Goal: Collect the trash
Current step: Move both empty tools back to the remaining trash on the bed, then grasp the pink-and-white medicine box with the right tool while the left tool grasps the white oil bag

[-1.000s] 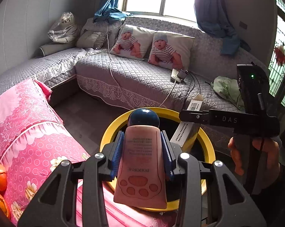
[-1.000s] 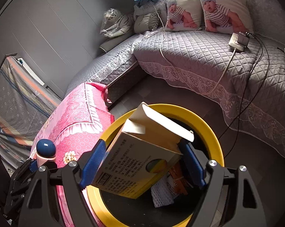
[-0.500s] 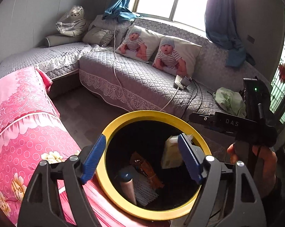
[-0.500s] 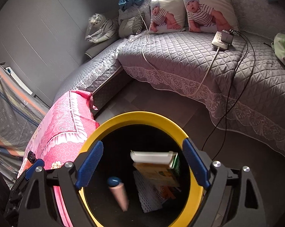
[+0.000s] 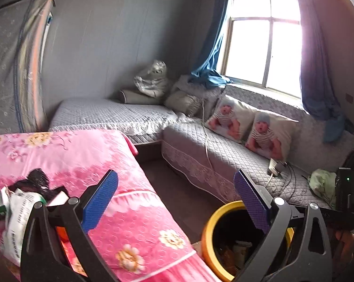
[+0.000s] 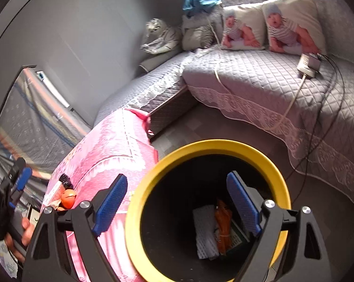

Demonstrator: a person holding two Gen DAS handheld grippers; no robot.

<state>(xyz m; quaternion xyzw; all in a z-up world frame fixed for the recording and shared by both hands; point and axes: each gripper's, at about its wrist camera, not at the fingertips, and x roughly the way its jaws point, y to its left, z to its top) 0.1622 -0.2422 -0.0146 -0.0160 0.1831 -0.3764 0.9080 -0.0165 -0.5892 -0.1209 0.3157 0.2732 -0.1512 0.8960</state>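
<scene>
A round black bin with a yellow rim [image 6: 151,176] stands upright, holding an orange wrapper [image 6: 222,230] and white packet [image 6: 206,231].

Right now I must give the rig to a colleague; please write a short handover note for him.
Left gripper: jaws open, empty, turned toward the pink table cover.
Right gripper: jaws open, empty, above the yellow-rimmed bin.
Done: some trash lies in the bin, including an orange wrapper.
Left: crumpled packaging and a black scrap remain on the cover.
</scene>
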